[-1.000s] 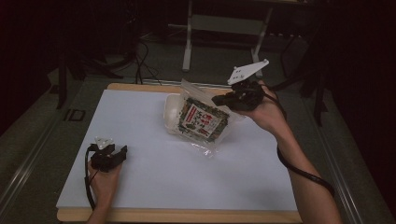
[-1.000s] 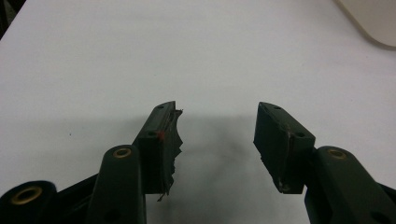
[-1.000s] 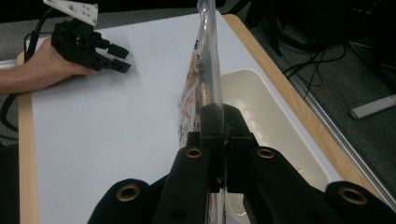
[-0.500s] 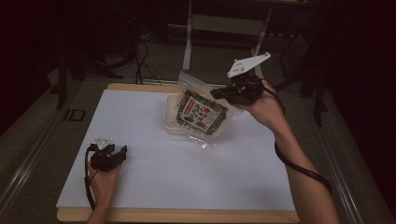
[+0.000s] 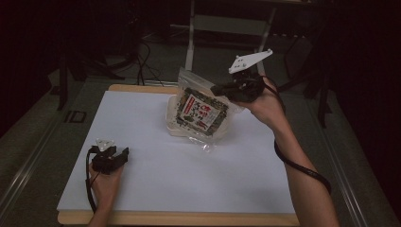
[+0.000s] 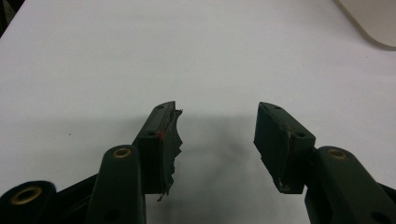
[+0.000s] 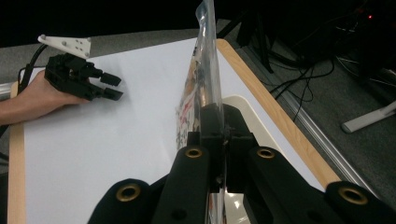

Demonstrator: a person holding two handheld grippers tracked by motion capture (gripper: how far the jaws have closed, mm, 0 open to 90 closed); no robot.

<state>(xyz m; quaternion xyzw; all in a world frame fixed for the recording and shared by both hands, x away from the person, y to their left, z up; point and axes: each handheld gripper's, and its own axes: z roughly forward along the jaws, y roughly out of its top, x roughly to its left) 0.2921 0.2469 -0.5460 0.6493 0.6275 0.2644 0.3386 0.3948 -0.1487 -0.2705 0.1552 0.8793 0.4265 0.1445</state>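
Right gripper [image 5: 221, 89] clamped on snack bag [image 5: 201, 112] edge above tray [image 7: 252, 116] — left gripper [image 6: 217, 135] agape on bare tabletop [image 5: 189, 170].

The only lettering stood on the clear snack bag [image 5: 201, 113], toward twelve o'clock on the worktop [image 5: 179, 170]: a red-and-white label with large dark characters, too small and blurred in the high view to be read. In the right gripper view the bag [image 7: 205, 79] showed edge-on, its red print illegible.
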